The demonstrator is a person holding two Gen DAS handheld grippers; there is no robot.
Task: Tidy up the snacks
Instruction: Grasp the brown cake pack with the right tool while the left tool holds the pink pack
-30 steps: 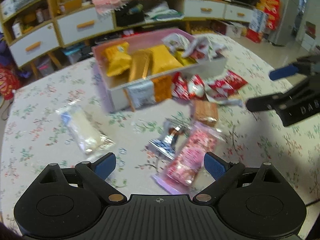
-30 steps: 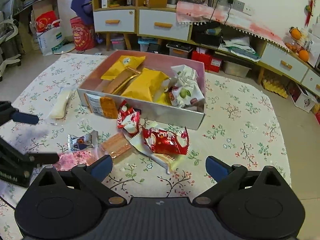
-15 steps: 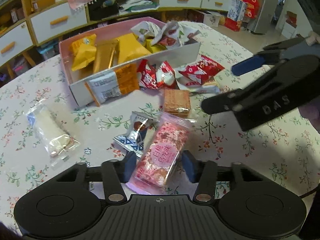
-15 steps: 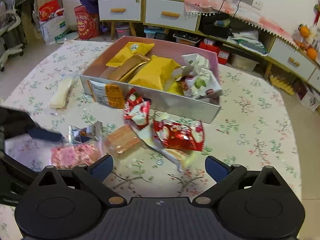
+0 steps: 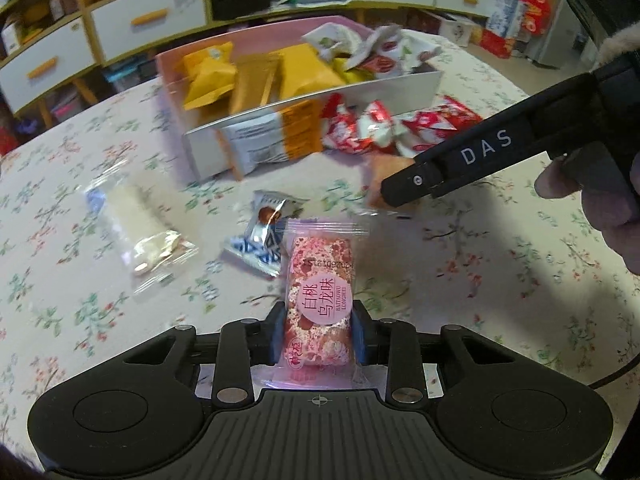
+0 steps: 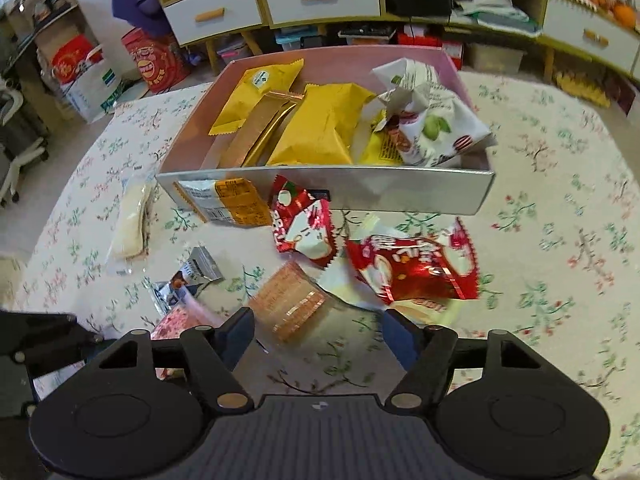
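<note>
2 jaws closing: left gripper point(image 5: 318, 334) clamps pink bar point(image 5: 319, 300) lengthwise; right gripper point(image 6: 318, 338), half-open, empty, straddles biscuit point(image 6: 290, 304) just ahead.

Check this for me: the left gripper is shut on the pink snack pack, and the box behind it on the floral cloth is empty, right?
Not quite. The left gripper is shut on the pink snack pack, but the box is not empty: the right wrist view shows yellow, gold and white packets inside it.
</note>
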